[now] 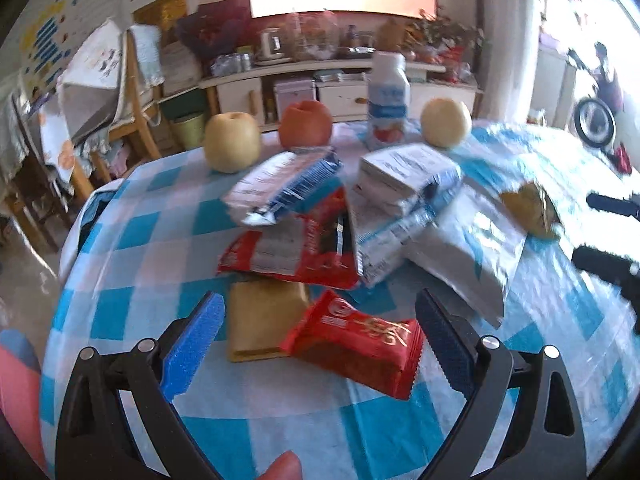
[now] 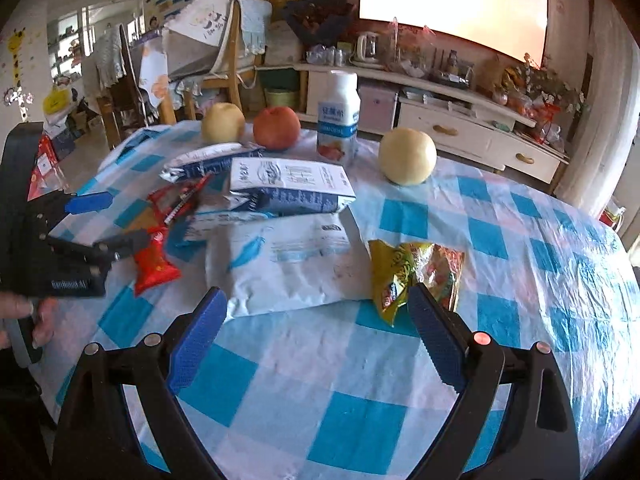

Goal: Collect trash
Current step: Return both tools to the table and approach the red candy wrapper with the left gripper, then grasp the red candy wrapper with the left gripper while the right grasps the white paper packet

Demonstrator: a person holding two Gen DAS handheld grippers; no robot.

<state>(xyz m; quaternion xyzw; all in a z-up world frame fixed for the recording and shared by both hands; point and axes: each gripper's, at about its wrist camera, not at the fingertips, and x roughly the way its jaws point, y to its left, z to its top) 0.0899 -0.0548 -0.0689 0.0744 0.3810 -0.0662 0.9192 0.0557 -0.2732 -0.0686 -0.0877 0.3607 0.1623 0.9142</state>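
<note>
Several wrappers lie on the blue-checked table (image 1: pixel 132 264). My left gripper (image 1: pixel 320 324) is open, its fingers either side of a small red snack pack (image 1: pixel 360 344) and a tan flat packet (image 1: pixel 260 320). Beyond lie a large red wrapper (image 1: pixel 296 252), blue-white bags (image 1: pixel 284 184) and a white pouch (image 1: pixel 472 248). My right gripper (image 2: pixel 316 320) is open and empty, just in front of the white pouch (image 2: pixel 288 264), with a yellow wrapper (image 2: pixel 412 272) by its right finger. The left gripper (image 2: pixel 108 224) shows at the left of the right wrist view.
Two yellow pears (image 2: pixel 407 156) (image 2: pixel 222 122), a red apple (image 2: pixel 277 127) and a white drink bottle (image 2: pixel 338 116) stand at the table's far side. A wooden chair (image 2: pixel 224 60) and a low cabinet (image 2: pixel 460 132) are behind the table.
</note>
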